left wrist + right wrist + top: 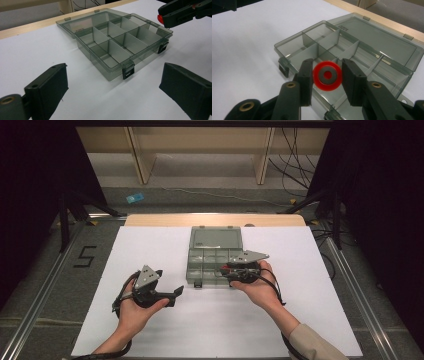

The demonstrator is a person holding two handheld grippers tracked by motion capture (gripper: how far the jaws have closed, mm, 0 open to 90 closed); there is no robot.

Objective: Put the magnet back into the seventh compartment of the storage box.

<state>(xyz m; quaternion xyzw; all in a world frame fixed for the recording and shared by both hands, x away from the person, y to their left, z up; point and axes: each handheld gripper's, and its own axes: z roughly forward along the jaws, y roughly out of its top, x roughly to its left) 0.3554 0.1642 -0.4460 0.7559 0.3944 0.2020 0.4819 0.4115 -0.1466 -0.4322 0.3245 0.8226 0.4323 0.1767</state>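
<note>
A clear grey compartment box lies open on the white sheet, its lid folded flat behind it. The compartments I can see hold nothing. My right gripper hovers over the box's front right part, shut on a red ring with a grey centre; the ring sits upright between the two pads above the box. My left gripper rests low on the sheet to the left of the box, jaws wide open with nothing between them. In the left gripper view, the box lies just ahead of that gripper.
The white sheet covers a wooden table whose far edge shows behind the lid. Two black latches hang on the box's front wall. Beyond the table are dark stands, cables and a small blue object on the floor.
</note>
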